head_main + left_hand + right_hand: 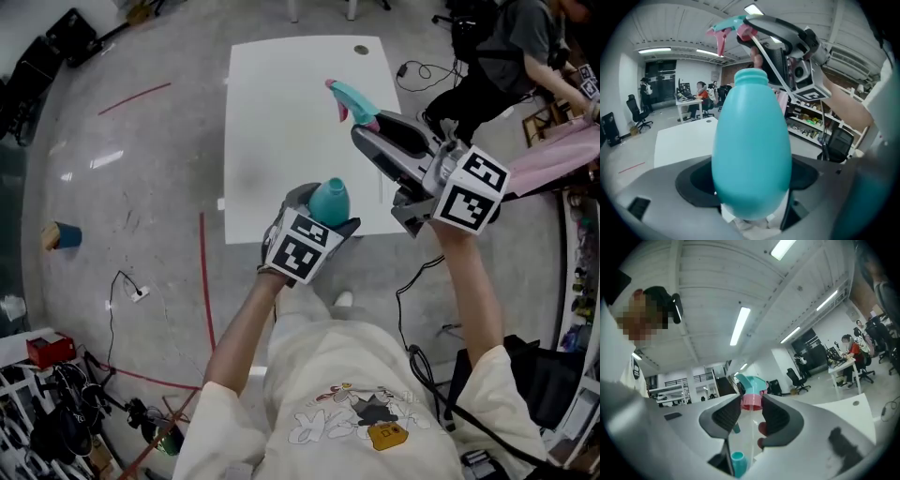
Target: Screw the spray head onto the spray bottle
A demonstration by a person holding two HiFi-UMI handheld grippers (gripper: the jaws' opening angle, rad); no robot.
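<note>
**head above neck, tube off to one side**

the left gripper (752, 187) is clamped on the belly of the spray bottle (752, 150). it holds the bottle in the air over the near edge of the table (281, 112), open neck pointing up. the right gripper (751, 411) pinches the pink collar of the spray head (751, 389), above and just beyond that neck. the dip tube (752, 439) slants down past the neck's side, seemingly not inside it. it likely needs threading in before the collar can seat.

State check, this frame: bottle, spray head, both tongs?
spray bottle: uncapped, neck open, held in the left tongs
spray head: off the bottle, gripped at its pink collar, tube hanging free
left tongs: shut on spray bottle
right tongs: shut on spray head
</note>
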